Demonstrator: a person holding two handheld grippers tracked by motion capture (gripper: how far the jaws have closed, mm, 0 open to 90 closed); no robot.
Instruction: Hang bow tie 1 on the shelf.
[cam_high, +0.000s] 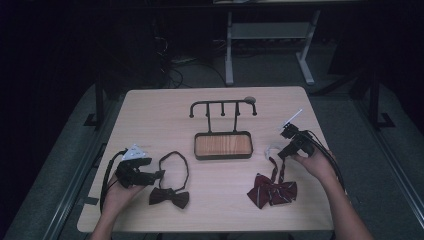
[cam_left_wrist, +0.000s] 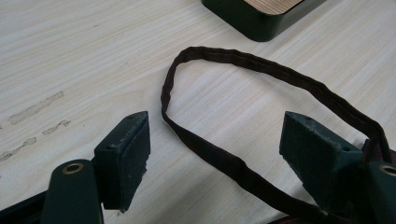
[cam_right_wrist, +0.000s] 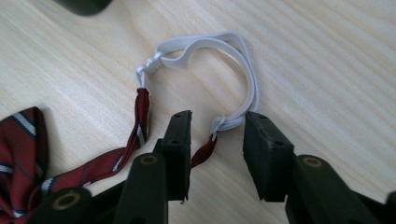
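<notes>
Bow ties lie on the bench (cam_high: 150, 107), one near each hand. In the high view, the dark bow tie (cam_high: 169, 197) sits at the front left with its neck strap looped toward the stand, and the left tongs (cam_high: 159, 175) hover just beside that strap. The striped red bow tie (cam_high: 272, 192) lies at the front right, its white elastic strap (cam_high: 272, 148) reaching toward the tray (cam_high: 222, 145) of a black hook stand (cam_high: 222, 107); the right tongs (cam_high: 281, 154) point down at it.

In the left gripper view, the left tongs (cam_left_wrist: 217, 154) stand wide open, with the dark strap (cam_left_wrist: 219, 161) running between the jaws, untouched.

In the right gripper view, the right tongs (cam_right_wrist: 217, 140) are partly open around the knot where the white elastic (cam_right_wrist: 247, 79) joins the red band (cam_right_wrist: 203, 153), not yet pinching it.
</notes>
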